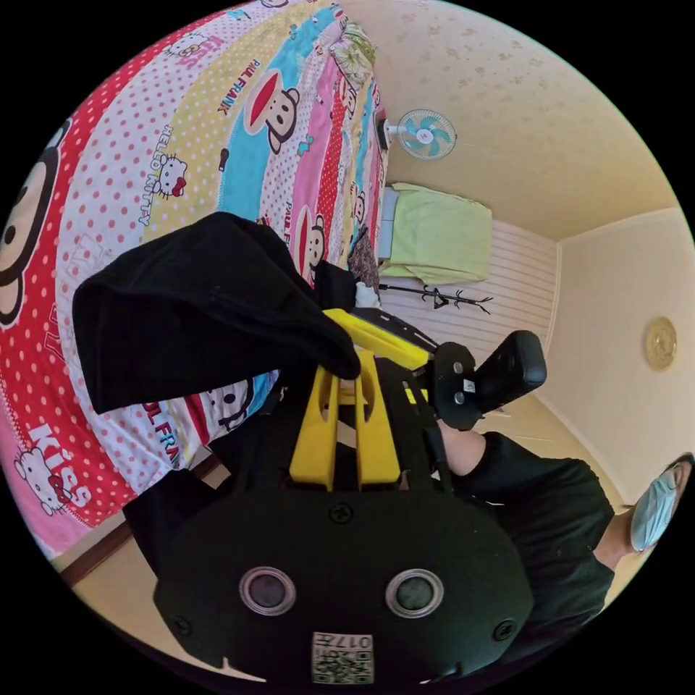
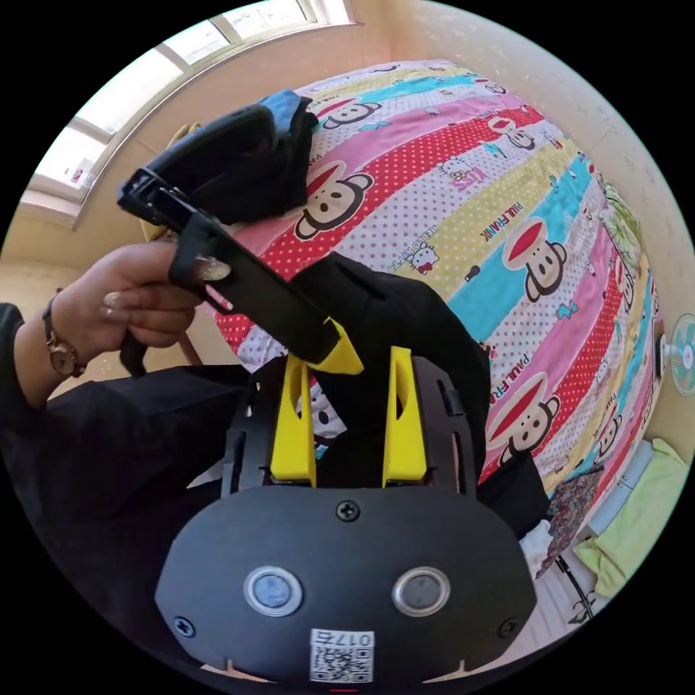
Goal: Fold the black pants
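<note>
Black pants (image 1: 210,304), soft dark fabric bunched into a thick fold, centre left of the left gripper view, lying over the bright striped cartoon-print bedspread (image 1: 217,123) of the bed; in the right gripper view at centre, draped across the same bedspread (image 2: 463,195)

Left gripper (image 1: 346,369), yellow jaws close together at frame centre, tips right at the edge of the pants fold; cannot tell whether pinching the cloth or merely touching it. Same gripper in the right gripper view (image 2: 340,355), entering from the upper left as a long black bar with a yellow tip, held by a hand (image 2: 137,304) with a wristwatch

Right gripper (image 2: 347,362), yellow jaws well apart at centre of the right gripper view, black fabric lying between them but neither jaw visibly pressing on it. Same gripper in the left gripper view (image 1: 384,340), coming in from the right of centre, yellow jaw tip beside the fold

Second dark bundle of clothing (image 2: 253,159) on the bed, upper left of the right gripper view

Small wall fan (image 1: 426,135), upper centre of the left gripper view, above a light green cloth (image 1: 434,235)
</note>
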The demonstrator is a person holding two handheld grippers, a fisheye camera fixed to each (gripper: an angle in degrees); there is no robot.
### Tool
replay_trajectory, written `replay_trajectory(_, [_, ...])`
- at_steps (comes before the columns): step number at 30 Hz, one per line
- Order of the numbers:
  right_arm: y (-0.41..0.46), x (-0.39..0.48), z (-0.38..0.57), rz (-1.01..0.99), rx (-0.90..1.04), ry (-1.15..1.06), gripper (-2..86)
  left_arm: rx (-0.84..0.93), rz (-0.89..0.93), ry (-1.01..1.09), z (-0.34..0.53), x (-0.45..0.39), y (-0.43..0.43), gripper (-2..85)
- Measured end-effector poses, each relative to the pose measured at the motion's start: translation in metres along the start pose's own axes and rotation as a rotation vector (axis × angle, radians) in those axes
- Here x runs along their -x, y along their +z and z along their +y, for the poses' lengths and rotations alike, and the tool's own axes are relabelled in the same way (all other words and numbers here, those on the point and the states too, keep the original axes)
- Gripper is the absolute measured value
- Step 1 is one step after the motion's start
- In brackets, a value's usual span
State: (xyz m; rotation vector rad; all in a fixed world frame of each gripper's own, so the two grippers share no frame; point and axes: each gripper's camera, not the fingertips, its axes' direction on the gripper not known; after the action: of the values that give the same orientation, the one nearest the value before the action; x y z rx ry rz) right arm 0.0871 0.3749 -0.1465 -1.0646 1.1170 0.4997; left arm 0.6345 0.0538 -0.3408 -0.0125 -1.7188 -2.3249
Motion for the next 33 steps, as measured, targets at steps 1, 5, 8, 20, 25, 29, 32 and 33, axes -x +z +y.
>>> replay_trajectory(1, [0.014, -0.001, -0.006, 0.078, 0.052, 0.034, 12.0, -0.006, -0.008, 0.015, -0.002, -0.001, 0.003, 3.6])
replay_trajectory(5, [0.011, -0.012, 0.009, 0.091, -0.047, 0.163, 5.2, -0.185, 0.079, 0.021, 0.009, 0.007, -0.009, 2.0])
replay_trajectory(8, [0.004, -0.039, 0.030, -0.034, -0.100, 0.306, 4.9, -0.502, 0.022, -0.099, 0.056, 0.039, -0.034, 5.2])
replay_trajectory(20, [-0.014, -0.023, 0.089, -0.159, -0.155, 0.419, 5.2, -0.384, -0.263, -0.607, 0.048, 0.145, 0.042, 14.4])
replay_trajectory(25, [-0.058, 0.000, 0.133, -0.150, -0.237, 0.436, 5.1, -0.260, -0.428, -0.550, -0.002, 0.104, 0.071, 16.5])
replay_trajectory(29, [-0.119, 0.026, 0.178, -0.096, -0.314, 0.402, 5.0, -0.234, -0.540, -0.341, -0.019, 0.054, 0.088, 12.6])
replay_trajectory(32, [-0.166, 0.048, 0.213, -0.077, -0.380, 0.387, 5.0, -0.204, -0.647, -0.127, -0.028, 0.015, 0.103, 13.6])
replay_trajectory(33, [-0.176, 0.053, 0.220, -0.068, -0.393, 0.379, 5.0, -0.229, -0.648, -0.012, -0.027, -0.007, 0.104, 12.1])
